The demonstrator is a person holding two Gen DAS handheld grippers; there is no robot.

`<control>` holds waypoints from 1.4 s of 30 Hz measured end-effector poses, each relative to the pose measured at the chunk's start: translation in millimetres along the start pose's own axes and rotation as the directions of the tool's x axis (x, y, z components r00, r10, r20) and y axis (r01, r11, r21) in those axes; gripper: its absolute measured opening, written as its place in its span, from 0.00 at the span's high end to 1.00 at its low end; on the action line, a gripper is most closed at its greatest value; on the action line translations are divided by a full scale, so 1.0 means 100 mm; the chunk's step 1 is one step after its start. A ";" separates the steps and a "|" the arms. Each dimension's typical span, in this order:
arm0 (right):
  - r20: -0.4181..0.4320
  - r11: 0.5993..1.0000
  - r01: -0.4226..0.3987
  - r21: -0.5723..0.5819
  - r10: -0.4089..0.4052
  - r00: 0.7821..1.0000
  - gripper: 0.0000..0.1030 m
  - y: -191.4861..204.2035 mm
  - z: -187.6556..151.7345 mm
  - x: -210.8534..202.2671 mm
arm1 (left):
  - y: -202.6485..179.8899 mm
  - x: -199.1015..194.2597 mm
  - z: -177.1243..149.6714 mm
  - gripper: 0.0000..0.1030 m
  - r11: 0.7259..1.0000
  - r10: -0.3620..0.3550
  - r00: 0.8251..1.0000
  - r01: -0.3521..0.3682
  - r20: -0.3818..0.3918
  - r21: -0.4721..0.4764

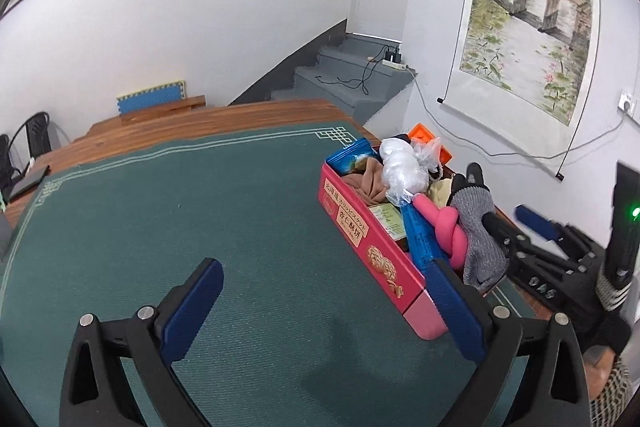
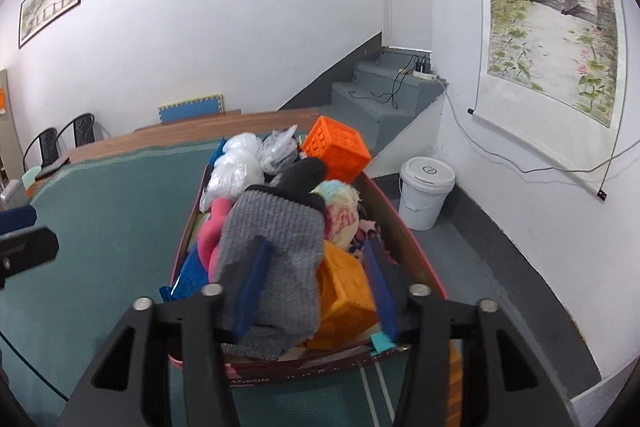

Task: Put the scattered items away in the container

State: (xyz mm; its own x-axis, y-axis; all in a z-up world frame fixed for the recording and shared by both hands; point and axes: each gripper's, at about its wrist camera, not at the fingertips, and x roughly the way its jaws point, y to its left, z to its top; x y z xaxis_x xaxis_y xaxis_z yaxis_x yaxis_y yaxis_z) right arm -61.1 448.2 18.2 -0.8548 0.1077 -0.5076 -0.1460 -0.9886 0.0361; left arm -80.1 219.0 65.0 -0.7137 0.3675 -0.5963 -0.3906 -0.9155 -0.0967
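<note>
A red biscuit box [image 1: 360,239] [image 2: 404,227] stands at the right end of the green mat [image 1: 180,207], heaped with items. On top lie a grey knit glove [image 1: 476,223] [image 2: 276,227], a pink toy [image 1: 448,223], a blue packet [image 1: 420,239], clear plastic bags [image 2: 236,163] and an orange cube [image 2: 336,147]. My right gripper [image 2: 316,247] [image 1: 516,223] hovers over the box's near end. It is open, one finger resting on the glove, the other over a yellow-orange block [image 2: 344,287]. My left gripper [image 1: 322,267] stands wide open above the mat beside the box, holding nothing.
The mat covers a wooden table [image 1: 200,123]. A white lidded bucket [image 2: 426,193] stands on the floor right of the table, below a hanging scroll painting [image 2: 552,7]. Grey steps [image 1: 344,79] with cables rise behind. Black chairs [image 2: 60,143] stand at the far left.
</note>
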 end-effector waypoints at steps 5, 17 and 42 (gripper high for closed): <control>0.040 0.995 -0.043 0.091 0.040 0.998 0.00 -0.14 0.03 -0.40 | -0.13 0.03 -0.05 0.01 0.998 0.052 0.998 -0.051 -0.024 0.041; -0.062 0.997 -0.025 0.067 0.029 0.998 0.00 -0.09 -0.32 -1.07 | -0.53 -0.08 -0.15 0.01 0.984 0.146 0.988 -0.141 -0.039 0.107; -0.032 0.991 0.105 0.084 -0.102 0.994 0.00 -0.05 -0.20 -0.90 | -0.64 -0.10 -0.04 0.01 0.993 0.082 0.996 -0.078 -0.043 0.087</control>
State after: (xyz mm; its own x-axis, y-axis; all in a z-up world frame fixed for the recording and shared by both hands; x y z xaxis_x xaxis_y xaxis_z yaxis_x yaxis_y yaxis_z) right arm 26.4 441.8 46.5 -0.8192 0.2049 -0.5356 -0.2761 -0.9595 0.0553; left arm -45.2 273.4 73.8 -0.7179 0.2838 -0.6357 -0.3828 -0.9236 0.0200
